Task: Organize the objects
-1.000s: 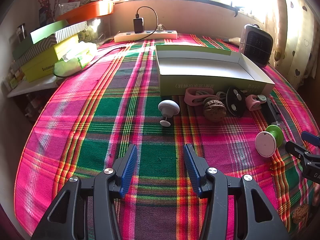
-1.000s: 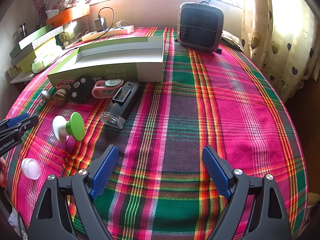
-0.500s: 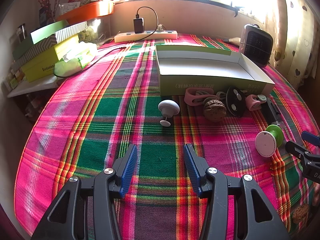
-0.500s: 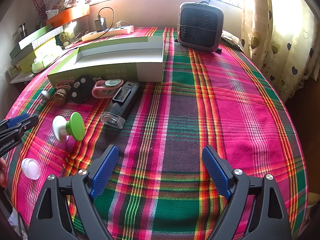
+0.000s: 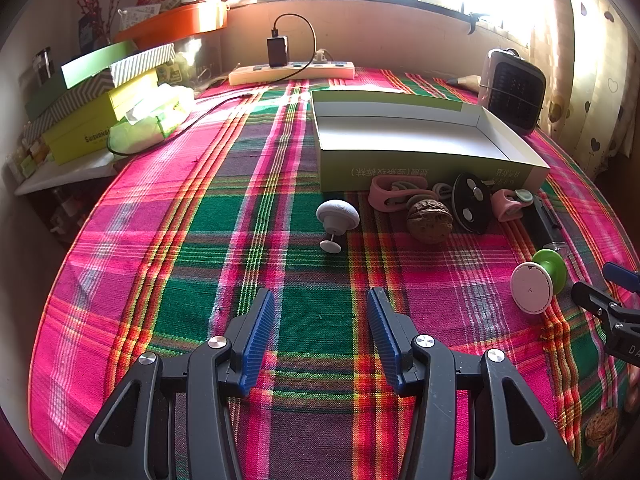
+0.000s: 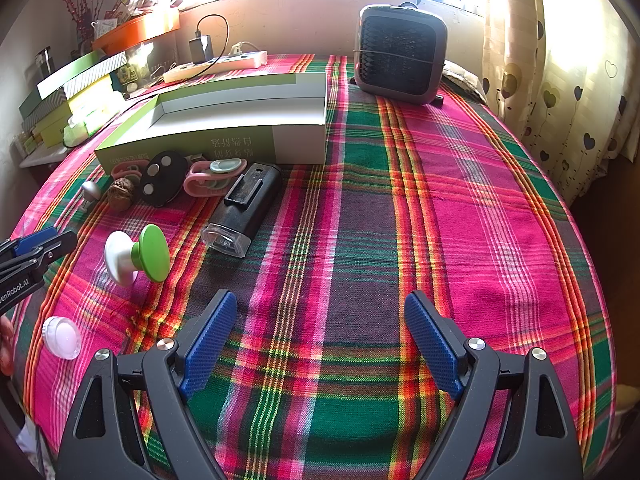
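Nothing had changed over the last second: the left gripper [image 5: 320, 332] and right gripper [image 6: 320, 340] stayed spread and empty above the bench [image 6: 400, 200], and the small items, walnut [image 5: 430, 221] included, lay outside the empty box [image 5: 400, 138], so sorting had not begun.

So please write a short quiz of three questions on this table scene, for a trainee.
1. True or false: the open box holds the walnut.
2. What lies nearest the right gripper? A) heater B) green-and-white knob C) power strip
3. Fill in: the fingers of the left gripper are ____.

Key: 1 false, the box is empty. 2 B. 3 open.
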Demonstrator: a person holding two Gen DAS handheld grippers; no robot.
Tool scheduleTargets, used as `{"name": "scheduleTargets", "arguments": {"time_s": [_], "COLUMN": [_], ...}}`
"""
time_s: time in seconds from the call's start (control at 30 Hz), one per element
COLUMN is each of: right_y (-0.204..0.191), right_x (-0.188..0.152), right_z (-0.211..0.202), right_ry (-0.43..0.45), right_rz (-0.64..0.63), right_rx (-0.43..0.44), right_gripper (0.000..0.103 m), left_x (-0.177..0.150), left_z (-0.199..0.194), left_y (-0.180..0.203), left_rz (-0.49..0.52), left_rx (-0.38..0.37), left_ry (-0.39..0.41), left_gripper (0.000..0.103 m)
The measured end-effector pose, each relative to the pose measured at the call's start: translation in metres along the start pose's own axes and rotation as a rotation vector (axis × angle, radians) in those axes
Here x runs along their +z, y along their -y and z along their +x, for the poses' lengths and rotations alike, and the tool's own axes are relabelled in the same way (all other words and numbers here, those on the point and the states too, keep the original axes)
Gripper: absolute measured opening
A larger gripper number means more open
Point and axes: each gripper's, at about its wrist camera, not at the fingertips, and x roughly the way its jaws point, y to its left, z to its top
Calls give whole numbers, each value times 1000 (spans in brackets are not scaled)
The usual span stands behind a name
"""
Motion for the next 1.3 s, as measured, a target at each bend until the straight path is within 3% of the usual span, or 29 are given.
{"name": "scheduleTargets", "arguments": {"time_s": [0.67, 0.87, 0.97, 1.3], "right_y": [6, 9, 5, -15], "right_x": [-4, -14, -22, -58], "right_z": [-6, -37, -56, -91], "right_ry": [6, 93, 142, 208], "right_rz": [25, 38, 10, -73], "right_rx": [34, 81, 132, 227], "right_gripper": [86, 86, 86, 84], "left_x": [1, 1, -1, -15], "left_z": [-1, -7, -18, -51], "left_y": [-5, -12, -11, 10], "left_rz": [23, 13, 22, 146], "left_rx": [-43, -137, -169, -387], "left_ry": [-12, -38, -9, 27], "left_gripper": [47, 47, 47, 47]}}
